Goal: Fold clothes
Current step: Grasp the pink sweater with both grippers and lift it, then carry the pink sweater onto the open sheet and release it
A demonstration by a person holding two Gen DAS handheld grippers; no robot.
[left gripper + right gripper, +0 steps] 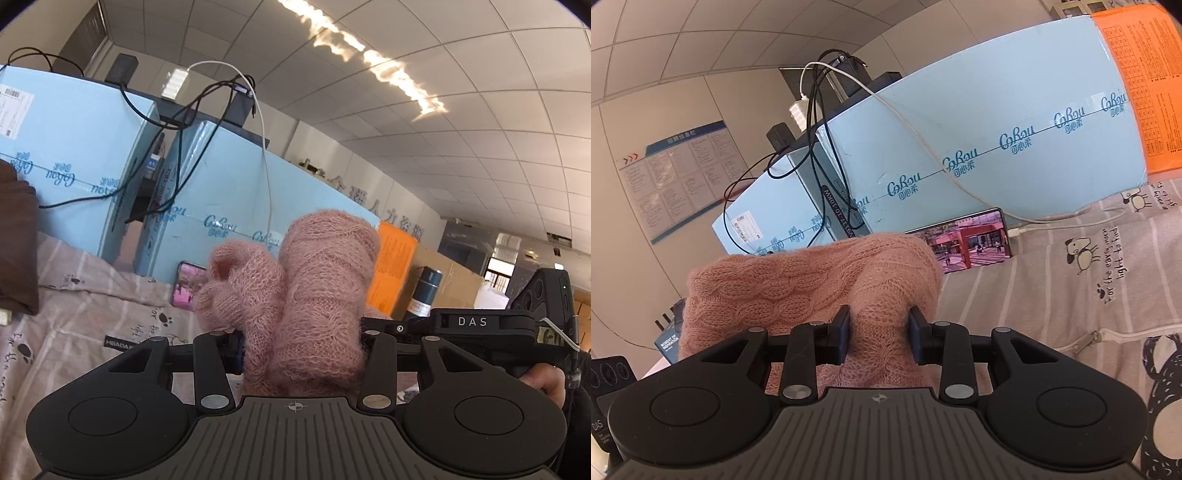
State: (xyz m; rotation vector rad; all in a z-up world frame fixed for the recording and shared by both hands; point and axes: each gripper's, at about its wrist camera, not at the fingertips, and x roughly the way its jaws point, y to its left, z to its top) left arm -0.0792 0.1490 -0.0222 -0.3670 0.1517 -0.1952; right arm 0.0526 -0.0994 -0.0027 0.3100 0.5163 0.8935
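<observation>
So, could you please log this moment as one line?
left gripper: shut on sweater | right gripper: shut on sweater | sweater: bunched, lifted | phone: leaning on box, screen on

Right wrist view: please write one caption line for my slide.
Right gripper clamps bunched pink knitted sweater above patterned bedsheet.

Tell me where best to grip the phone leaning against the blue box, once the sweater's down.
Grip the phone by its long top and bottom edges, coming from the bedsheet side. It leans screen-out against the blue box, so its back is blocked; avoid the cable end.
</observation>
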